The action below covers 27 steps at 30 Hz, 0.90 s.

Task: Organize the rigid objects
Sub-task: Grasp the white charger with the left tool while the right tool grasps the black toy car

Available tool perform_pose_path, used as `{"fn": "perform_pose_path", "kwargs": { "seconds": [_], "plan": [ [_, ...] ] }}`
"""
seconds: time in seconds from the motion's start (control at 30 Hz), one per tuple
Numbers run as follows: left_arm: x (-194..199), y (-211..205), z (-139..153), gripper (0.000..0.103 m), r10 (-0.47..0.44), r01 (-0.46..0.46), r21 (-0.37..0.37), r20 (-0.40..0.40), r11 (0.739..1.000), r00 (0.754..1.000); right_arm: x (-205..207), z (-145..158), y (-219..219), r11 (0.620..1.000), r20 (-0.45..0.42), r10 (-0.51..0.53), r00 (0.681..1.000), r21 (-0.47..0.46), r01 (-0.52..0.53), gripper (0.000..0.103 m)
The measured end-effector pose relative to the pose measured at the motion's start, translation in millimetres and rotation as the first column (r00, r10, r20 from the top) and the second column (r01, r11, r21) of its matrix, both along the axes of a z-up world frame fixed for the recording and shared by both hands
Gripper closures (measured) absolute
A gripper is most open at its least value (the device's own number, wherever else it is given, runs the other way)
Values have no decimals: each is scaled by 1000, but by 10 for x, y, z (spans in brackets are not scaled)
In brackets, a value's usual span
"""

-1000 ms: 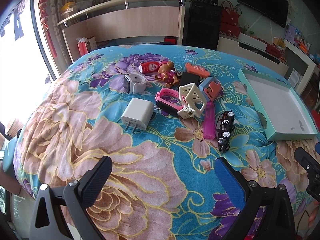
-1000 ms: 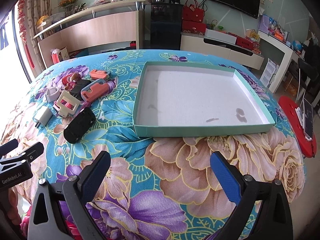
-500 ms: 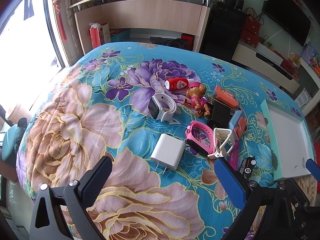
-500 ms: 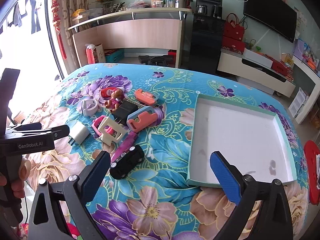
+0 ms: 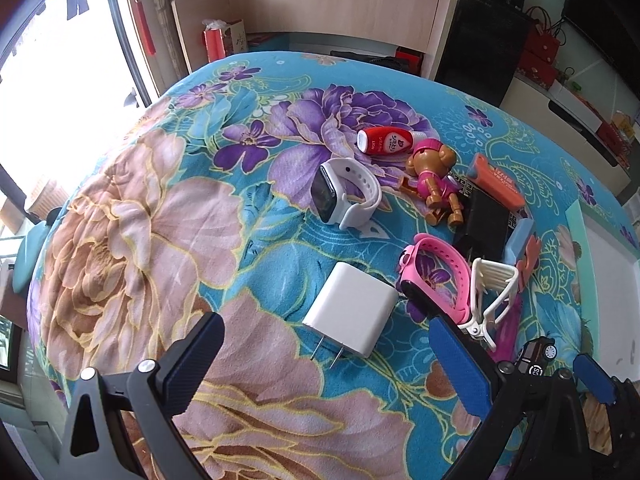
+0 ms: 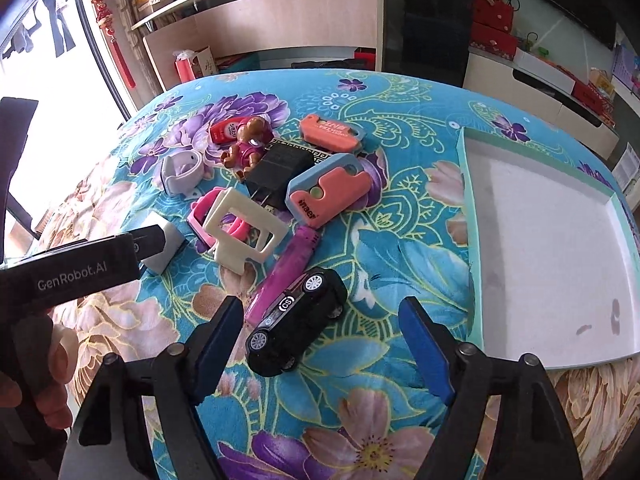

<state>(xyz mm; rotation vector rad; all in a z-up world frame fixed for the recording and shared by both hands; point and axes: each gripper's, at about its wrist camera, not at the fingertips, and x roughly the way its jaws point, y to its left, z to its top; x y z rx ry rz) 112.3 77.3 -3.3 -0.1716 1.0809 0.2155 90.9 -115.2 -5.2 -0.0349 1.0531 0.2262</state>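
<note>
Toy car [image 6: 296, 322], black with white wheels, lies on the floral bedspread [image 6: 400, 248] just ahead of the right gripper [image 6: 320, 344], framed by its blue pads; the jaws are closing and the pads do not touch it. A purple tube [image 6: 286, 272] lies against the car's far side. Beyond sit a cream clip [image 6: 244, 232], a pink watch [image 5: 436, 280], a black plug [image 6: 280, 172], and a bear figure [image 5: 434, 184]. An empty teal-rimmed tray [image 6: 468, 200] rests to the right. The left gripper [image 5: 328, 364] hangs wide open over the bed, near a white charger [image 5: 352, 316], holding nothing.
</note>
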Motion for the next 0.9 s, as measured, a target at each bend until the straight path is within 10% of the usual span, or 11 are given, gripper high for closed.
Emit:
{"fn": "perform_pose_path", "kwargs": {
  "seconds": [0.9],
  "plan": [
    [63, -4, -267, 32, -60, 60, 0, 38, 998, 997, 67, -198, -46, 993, -71, -7, 997, 116, 16, 68]
  ]
}}
